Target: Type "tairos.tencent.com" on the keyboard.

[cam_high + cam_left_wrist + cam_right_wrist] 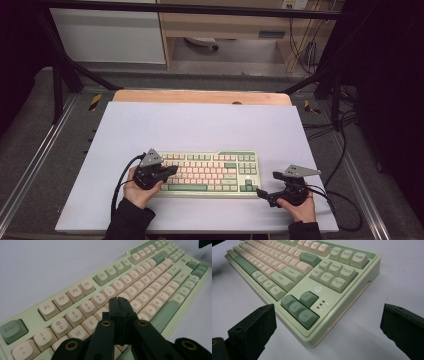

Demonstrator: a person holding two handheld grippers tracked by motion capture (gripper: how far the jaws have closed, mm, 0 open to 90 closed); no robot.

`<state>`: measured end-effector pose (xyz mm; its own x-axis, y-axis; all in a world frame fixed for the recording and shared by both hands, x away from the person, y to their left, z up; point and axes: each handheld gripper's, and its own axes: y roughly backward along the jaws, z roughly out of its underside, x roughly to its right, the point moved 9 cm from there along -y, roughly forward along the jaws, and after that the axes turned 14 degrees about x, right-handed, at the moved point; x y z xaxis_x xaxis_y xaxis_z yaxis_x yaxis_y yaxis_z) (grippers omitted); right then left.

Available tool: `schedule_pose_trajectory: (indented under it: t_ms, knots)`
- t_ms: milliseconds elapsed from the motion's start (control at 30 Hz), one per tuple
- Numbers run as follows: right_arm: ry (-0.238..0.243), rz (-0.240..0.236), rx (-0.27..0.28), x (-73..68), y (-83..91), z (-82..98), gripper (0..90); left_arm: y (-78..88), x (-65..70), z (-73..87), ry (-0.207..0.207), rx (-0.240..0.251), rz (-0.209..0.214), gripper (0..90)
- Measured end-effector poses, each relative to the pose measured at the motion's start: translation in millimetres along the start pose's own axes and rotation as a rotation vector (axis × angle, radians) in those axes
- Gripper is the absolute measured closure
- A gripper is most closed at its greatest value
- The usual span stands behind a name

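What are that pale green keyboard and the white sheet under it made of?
The pale green keyboard with cream keys looks like moulded plastic, matte: soft sheen, rounded edges, printed legends. The flat white sheet on the table shows a smooth, even, dull surface; perhaps a plastic or laminate board, but I cannot tell.

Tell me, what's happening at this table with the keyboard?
A person holds a black gripping tool in each hand over a green and cream keyboard on a white mat. The left tool is shut, its tip poised over the letter keys as if to press one. The right tool waits wide open by the keyboard's arrow-key corner, gripping nothing.
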<state>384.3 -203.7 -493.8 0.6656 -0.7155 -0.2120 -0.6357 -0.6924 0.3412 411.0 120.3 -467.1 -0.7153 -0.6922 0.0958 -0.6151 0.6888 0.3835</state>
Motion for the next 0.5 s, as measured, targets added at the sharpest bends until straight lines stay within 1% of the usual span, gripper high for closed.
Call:
schedule_pose_trajectory:
  t_ms: [267,333,500]
  knots:
    - [-0.003,0.001,-0.003,-0.3,-0.4,0.5,1.0,-15.2,2.4,0.1,-0.014,-0.016,-0.008,90.0]
    - [-0.001,0.0,-0.001,-0.1,-0.3,0.2,1.0,-20.8,2.4,1.0,-0.008,-0.023,-0.009,90.0]
    - [-0.003,-0.001,-0.004,-0.4,-0.1,0.3,1.0,-26.7,3.3,2.5,-0.012,-0.035,-0.011,90.0]
